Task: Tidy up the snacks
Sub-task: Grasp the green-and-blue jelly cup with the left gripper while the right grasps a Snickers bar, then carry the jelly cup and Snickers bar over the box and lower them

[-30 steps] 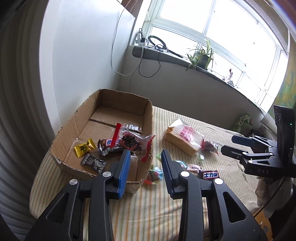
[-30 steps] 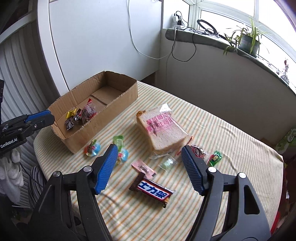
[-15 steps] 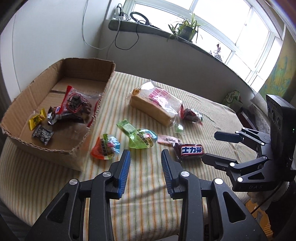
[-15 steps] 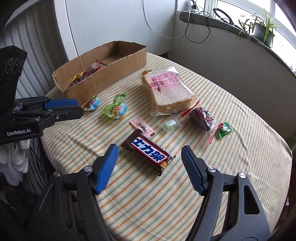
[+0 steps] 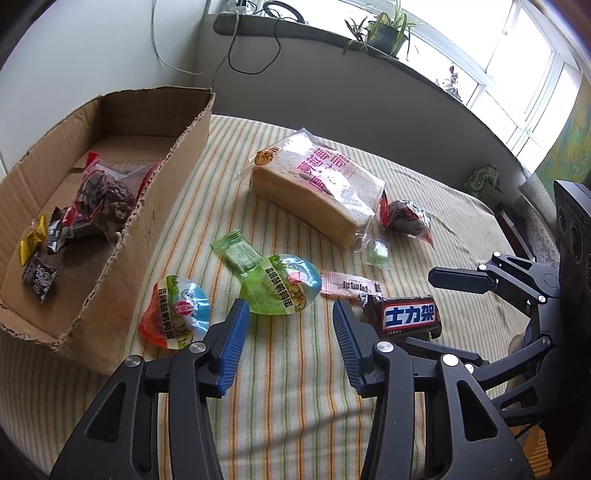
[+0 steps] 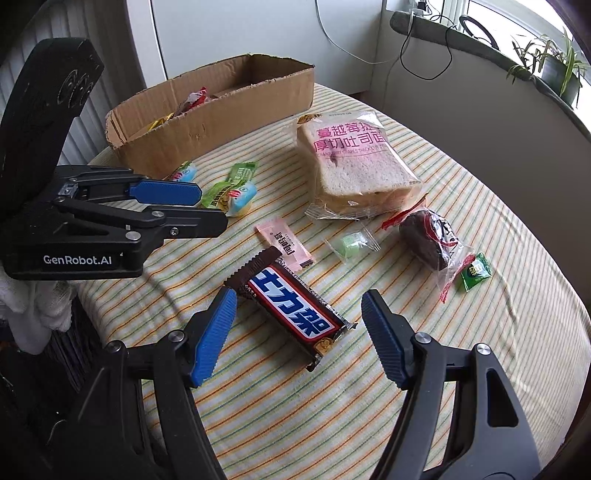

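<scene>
A cardboard box (image 5: 168, 206) (image 6: 221, 114) at the table's left holds several small snacks. On the striped cloth lie a bagged toast loaf (image 5: 317, 184) (image 6: 351, 162), a green egg pack (image 5: 279, 286) (image 6: 229, 194), a red egg pack (image 5: 175, 317), a pink sachet (image 5: 349, 288) (image 6: 284, 243), a brown chocolate bar (image 5: 408, 315) (image 6: 291, 308) and a dark cake in a red-edged wrapper (image 5: 404, 219) (image 6: 428, 240). My left gripper (image 5: 288, 314) (image 6: 210, 206) is open just before the green egg pack. My right gripper (image 6: 299, 314) (image 5: 443, 314) is open, straddling the chocolate bar.
A small clear-wrapped green candy (image 6: 352, 245) (image 5: 376, 253) and a green sachet (image 6: 476, 273) lie near the cake. A grey windowsill (image 5: 332, 33) with cables and a potted plant (image 5: 380, 31) runs behind the table. The table edge curves close in front.
Both grippers have come down and forward toward the table. The left one turned from the box to the egg packs; the right one closed in on the chocolate bar.
</scene>
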A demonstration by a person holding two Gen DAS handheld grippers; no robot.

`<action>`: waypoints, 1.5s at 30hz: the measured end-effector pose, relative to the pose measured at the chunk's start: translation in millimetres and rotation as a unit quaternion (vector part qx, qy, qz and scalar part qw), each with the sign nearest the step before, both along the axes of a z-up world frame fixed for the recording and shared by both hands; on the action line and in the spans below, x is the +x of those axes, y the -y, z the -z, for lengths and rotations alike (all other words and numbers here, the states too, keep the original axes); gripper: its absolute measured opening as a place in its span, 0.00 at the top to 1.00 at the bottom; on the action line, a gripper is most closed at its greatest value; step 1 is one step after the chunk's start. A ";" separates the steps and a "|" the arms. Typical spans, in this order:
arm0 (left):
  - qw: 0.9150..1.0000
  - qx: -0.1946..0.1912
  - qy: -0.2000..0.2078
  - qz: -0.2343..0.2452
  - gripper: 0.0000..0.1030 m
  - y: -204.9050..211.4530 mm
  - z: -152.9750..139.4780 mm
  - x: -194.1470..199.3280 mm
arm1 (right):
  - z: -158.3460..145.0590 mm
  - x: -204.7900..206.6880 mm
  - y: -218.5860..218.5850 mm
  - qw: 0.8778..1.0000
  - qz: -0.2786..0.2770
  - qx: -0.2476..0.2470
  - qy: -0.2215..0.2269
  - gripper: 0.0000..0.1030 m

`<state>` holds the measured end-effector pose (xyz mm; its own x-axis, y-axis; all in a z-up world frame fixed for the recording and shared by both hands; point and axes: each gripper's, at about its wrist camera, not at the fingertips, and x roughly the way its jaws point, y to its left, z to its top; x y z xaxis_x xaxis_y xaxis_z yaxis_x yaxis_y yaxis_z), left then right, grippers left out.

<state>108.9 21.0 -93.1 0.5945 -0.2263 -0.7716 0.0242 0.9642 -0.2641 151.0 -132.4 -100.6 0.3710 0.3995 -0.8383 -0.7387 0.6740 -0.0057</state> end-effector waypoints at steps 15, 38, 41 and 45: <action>1.000 0.023 0.001 -0.001 0.55 15.3 4.5 23.2 | 13.7 10.6 -7.0 1.000 -0.021 0.006 -0.021 0.49; 1.000 0.003 0.023 -0.007 0.66 13.2 -3.3 8.3 | 1.8 3.6 18.3 0.999 0.019 0.028 -0.017 0.71; 1.000 0.001 0.028 -0.008 0.66 13.2 -7.3 4.1 | -1.1 1.4 19.9 0.999 0.025 0.030 -0.015 0.71; 0.999 -0.004 0.038 -0.009 0.66 10.3 -15.6 -3.2 | -6.0 -3.5 23.1 0.999 0.034 0.034 -0.010 0.71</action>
<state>105.8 10.6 -77.6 0.6546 -0.2215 -0.7228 0.0276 0.9625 -0.2699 147.5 -155.6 -94.6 0.3825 0.4298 -0.8179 -0.6913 0.7204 0.0553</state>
